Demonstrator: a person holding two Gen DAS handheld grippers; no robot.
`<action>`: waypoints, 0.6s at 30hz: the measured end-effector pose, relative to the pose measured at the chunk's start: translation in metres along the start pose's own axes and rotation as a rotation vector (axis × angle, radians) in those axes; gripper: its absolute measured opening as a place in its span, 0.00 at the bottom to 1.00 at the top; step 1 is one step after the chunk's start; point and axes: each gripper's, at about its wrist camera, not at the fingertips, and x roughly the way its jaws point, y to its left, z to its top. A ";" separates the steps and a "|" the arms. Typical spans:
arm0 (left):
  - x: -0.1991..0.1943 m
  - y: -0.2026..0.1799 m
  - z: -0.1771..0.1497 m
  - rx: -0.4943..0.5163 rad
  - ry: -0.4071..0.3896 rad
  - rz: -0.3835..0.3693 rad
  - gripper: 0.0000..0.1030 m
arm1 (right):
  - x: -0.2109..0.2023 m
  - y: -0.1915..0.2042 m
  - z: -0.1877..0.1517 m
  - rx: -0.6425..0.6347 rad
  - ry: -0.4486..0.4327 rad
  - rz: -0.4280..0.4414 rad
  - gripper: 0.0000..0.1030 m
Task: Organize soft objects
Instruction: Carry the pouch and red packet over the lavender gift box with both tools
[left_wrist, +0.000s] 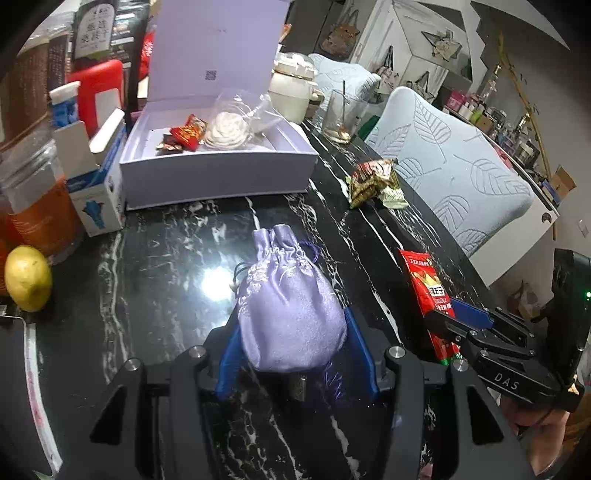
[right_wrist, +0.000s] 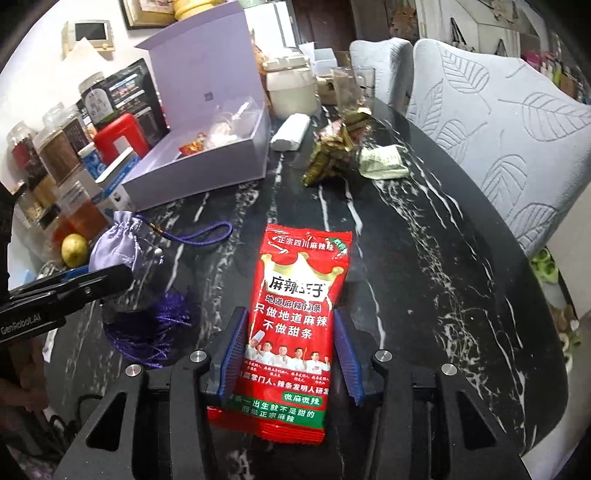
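Observation:
A lilac satin drawstring pouch (left_wrist: 288, 314) lies on the black marble table (left_wrist: 166, 258), between the blue pads of my left gripper (left_wrist: 293, 332); the pads touch its sides. The pouch also shows in the right wrist view (right_wrist: 114, 247) with its purple tassel (right_wrist: 155, 332). A red snack packet (right_wrist: 295, 317) lies flat between the pads of my right gripper (right_wrist: 290, 332), which stand open just beside its edges. The packet also shows in the left wrist view (left_wrist: 430, 291), under the right gripper (left_wrist: 443, 317). An open lilac box (left_wrist: 218, 162) holds small snacks and a white soft item (left_wrist: 227, 131).
Green and brown snack packets (left_wrist: 373, 177) lie near the table's far right edge. Jars (left_wrist: 33, 206), a small blue-white carton (left_wrist: 96, 184) and a lemon (left_wrist: 27, 277) crowd the left. A ceramic pot (left_wrist: 291, 92) and glass (left_wrist: 341, 116) stand behind the box. Chairs (left_wrist: 461, 173) line the right side.

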 end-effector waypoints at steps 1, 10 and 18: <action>-0.003 0.000 0.000 -0.002 -0.007 0.005 0.50 | -0.001 0.000 0.001 -0.002 -0.004 0.005 0.44; -0.032 -0.002 0.008 0.006 -0.085 0.038 0.50 | -0.011 0.010 0.012 -0.029 -0.050 0.085 0.44; -0.062 -0.011 0.023 0.042 -0.176 0.059 0.50 | -0.039 0.028 0.032 -0.109 -0.128 0.131 0.44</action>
